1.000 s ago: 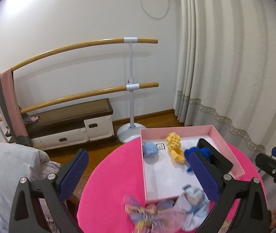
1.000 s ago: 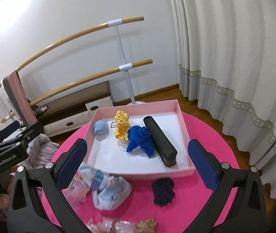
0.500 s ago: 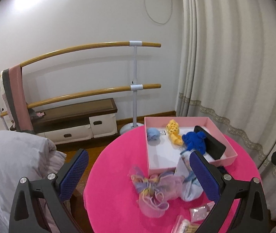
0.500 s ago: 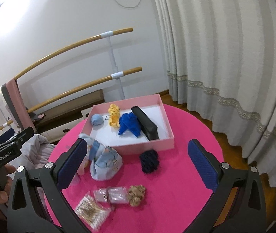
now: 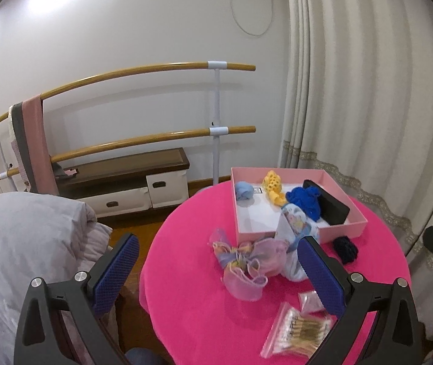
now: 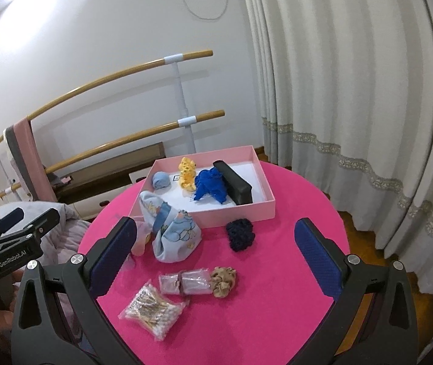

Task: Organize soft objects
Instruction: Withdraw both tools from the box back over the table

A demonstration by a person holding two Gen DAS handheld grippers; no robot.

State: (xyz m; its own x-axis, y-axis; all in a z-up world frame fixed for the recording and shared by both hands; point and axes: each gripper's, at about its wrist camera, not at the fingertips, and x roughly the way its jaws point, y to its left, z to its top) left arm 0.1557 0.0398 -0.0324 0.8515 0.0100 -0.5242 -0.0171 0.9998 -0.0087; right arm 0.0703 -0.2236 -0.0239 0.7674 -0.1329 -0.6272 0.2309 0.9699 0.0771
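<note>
Navy scrunchie (image 6: 240, 234) on cloth between right gripper's (image 6: 216, 261) spread fingers (image 6: 318, 260).

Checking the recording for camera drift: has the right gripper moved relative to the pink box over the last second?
Yes. The right gripper has pulled back and up from the pink box, which now sits farther off, with more of the table visible.

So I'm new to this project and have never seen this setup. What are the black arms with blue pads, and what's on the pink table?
They are two hand-held grippers, each carrying a camera that looks along its fingers. One picture is from the left gripper, one from the right gripper. Both are open and empty. On the round table sits a pink box holding soft items. Outside it lie a light blue cloth, a dark scrunchie, a tan scrunchie and a bag of cotton swabs.
</note>
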